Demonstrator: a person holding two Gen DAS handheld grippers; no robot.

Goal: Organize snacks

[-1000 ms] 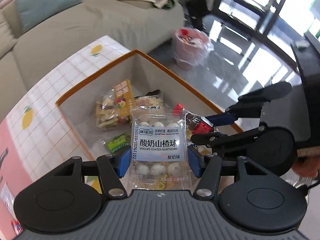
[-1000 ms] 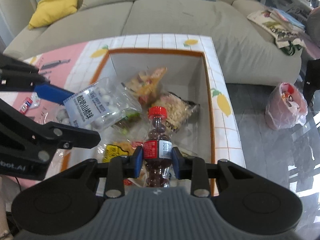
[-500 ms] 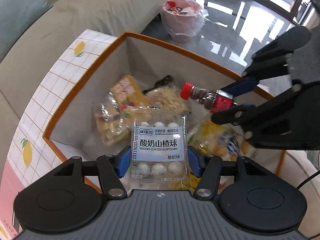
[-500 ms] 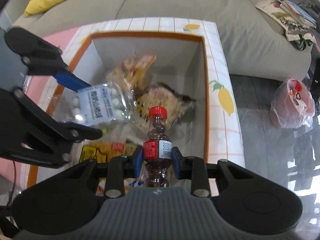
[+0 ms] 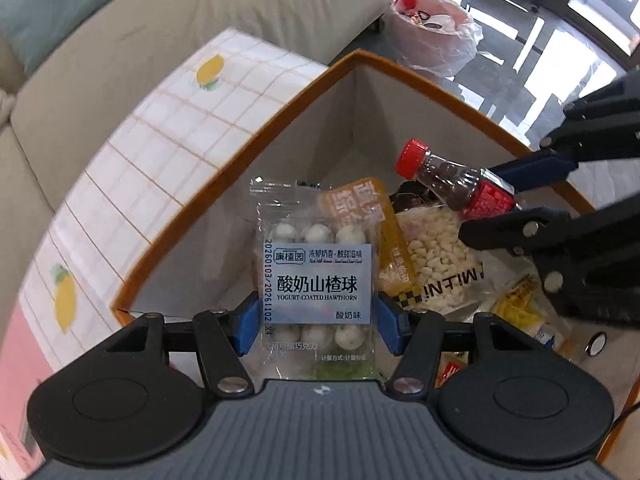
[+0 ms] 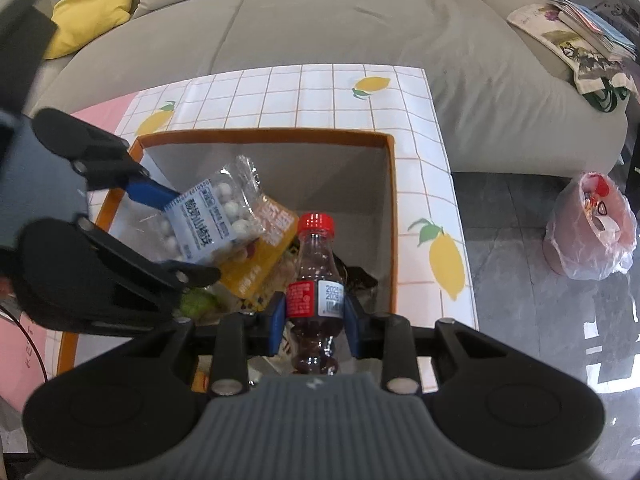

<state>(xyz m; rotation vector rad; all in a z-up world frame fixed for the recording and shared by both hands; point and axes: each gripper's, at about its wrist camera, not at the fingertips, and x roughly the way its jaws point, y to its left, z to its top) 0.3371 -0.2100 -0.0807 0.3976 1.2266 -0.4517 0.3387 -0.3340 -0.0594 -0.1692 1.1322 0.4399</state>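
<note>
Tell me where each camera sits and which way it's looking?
Left wrist: on the left hand-held gripper, looking down into the box; holds the hawthorn packet.
Right wrist: on the right hand-held gripper, facing the sofa; holds the bottle.
Shared: box, packet, bottle, each other's gripper.

This is a home living room. A large grey-beige sofa [image 6: 360, 28] fills the top of the right wrist view, with a yellow cushion [image 6: 92, 4] at its upper left and a blue-green cushion [image 5: 52, 4] in the upper left of the left wrist view. Magazines and papers [image 6: 580, 28] lie on the sofa at the upper right. A low table with a lemon-print checked cloth [image 6: 320, 92] stands just before it. A pink bin lined with a plastic bag [image 6: 588, 228] sits on the glossy grey tiled floor [image 6: 540, 320] at the right.
</note>
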